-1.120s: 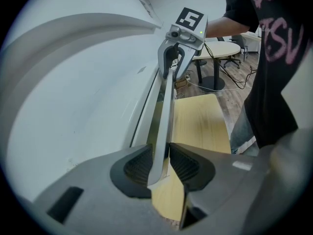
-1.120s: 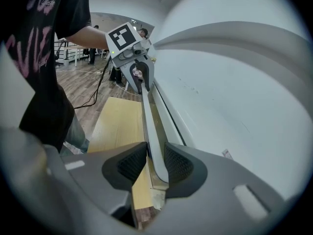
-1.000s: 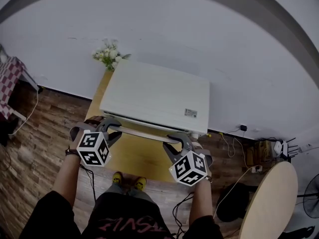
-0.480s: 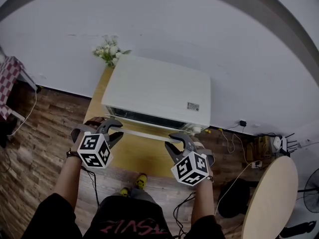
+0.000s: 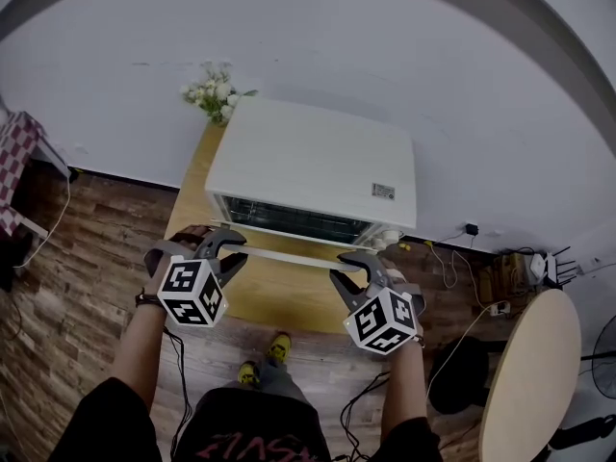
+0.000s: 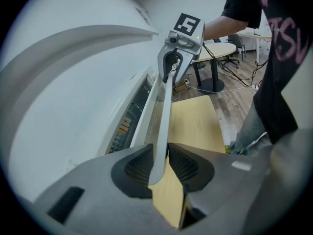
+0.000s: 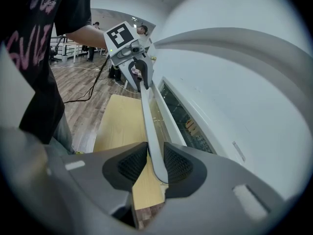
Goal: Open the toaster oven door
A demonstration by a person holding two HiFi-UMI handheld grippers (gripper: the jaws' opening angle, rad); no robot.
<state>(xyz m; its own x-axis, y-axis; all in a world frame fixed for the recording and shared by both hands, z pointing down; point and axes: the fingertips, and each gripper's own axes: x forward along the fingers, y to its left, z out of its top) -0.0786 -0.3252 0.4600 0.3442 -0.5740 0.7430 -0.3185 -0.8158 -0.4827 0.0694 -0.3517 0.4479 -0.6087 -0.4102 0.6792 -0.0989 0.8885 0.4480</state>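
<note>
Left fingers [image 6: 139, 165]: clamped on the left end of the door handle [image 6: 164, 102], with the white bar pinched between the two ribbed pads.
Right fingers [image 7: 133, 163]: clamped on the right end of the same bar, one pad on each side of it.
Toaster oven [image 5: 313, 162]: white, standing at the back of the table against the wall, its front turned toward the person.
Table [image 5: 279, 301]: narrow, with a light wood top that reaches from the oven toward the person.
Door [image 7: 157, 114]: glass-fronted and tilted out from the oven's front at the top, so it is partly open.
Wire rack [image 5: 294, 221]: visible inside through the gap above the door.
Left gripper [image 5: 223, 243]: at the oven's front left corner, with its marker cube toward the person.
Right gripper [image 5: 358, 263]: at the front right corner, about level with the left one.
White flowers [image 5: 214, 94]: a small bunch at the table's far left corner, just beside the oven's rear.
Label [image 5: 384, 192]: a small plate on the oven's top, near its right front edge.
</note>
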